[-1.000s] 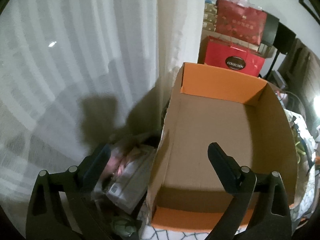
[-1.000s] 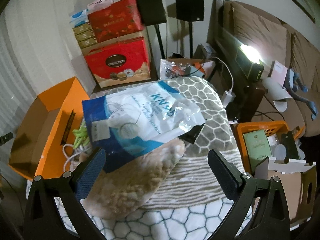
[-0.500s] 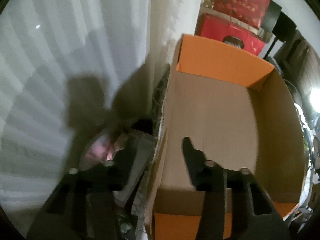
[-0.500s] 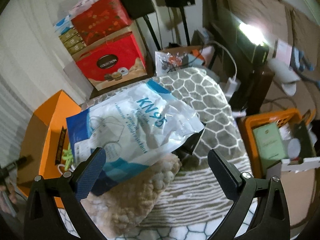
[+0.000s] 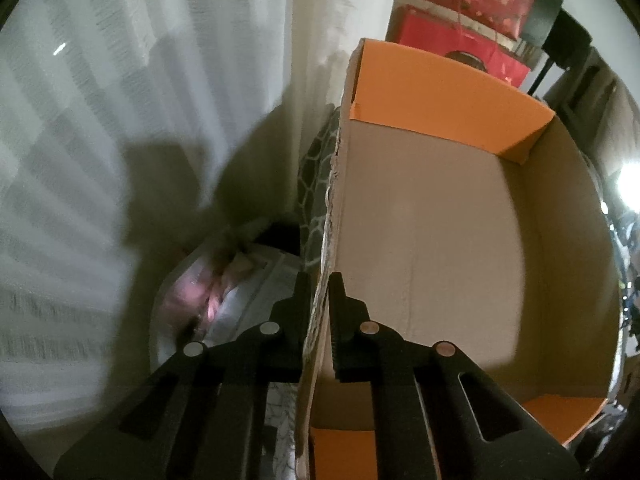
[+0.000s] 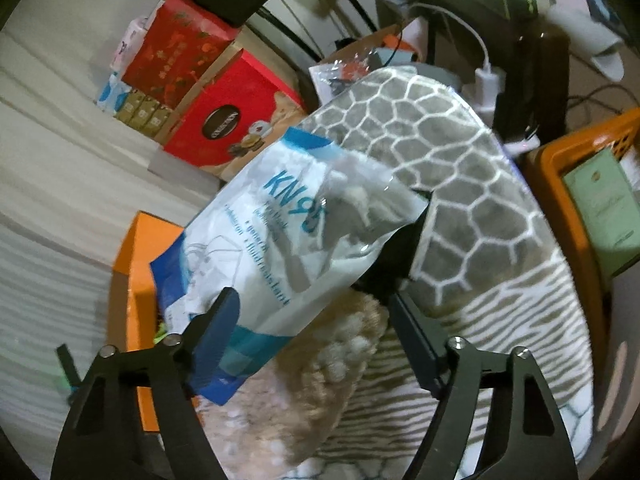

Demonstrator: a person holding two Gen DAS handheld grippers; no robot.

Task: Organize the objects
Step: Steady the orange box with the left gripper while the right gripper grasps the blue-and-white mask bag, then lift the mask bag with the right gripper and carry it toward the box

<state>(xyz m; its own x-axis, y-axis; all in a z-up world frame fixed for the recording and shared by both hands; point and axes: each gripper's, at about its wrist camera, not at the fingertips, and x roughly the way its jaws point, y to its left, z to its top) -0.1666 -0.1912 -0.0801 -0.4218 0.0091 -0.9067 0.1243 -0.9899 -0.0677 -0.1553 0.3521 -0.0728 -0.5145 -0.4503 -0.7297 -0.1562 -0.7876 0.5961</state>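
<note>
The orange cardboard box (image 5: 432,240) sits beside the white curtain (image 5: 140,100), its floor bare as far as I can see; my left gripper (image 5: 319,292) pinches the box's left wall, one finger outside and one inside, jaws narrowed on the cardboard; my right gripper (image 6: 312,320) hangs wide apart over the KN95 mask packet (image 6: 288,240), holding nothing, the packet lying on a fluffy beige cushion (image 6: 304,392) atop the grey patterned blanket (image 6: 460,184), just beside the box; red gift boxes (image 6: 224,128) stand behind; I judge the sorting barely begun, with the packet not yet boxed.
</note>
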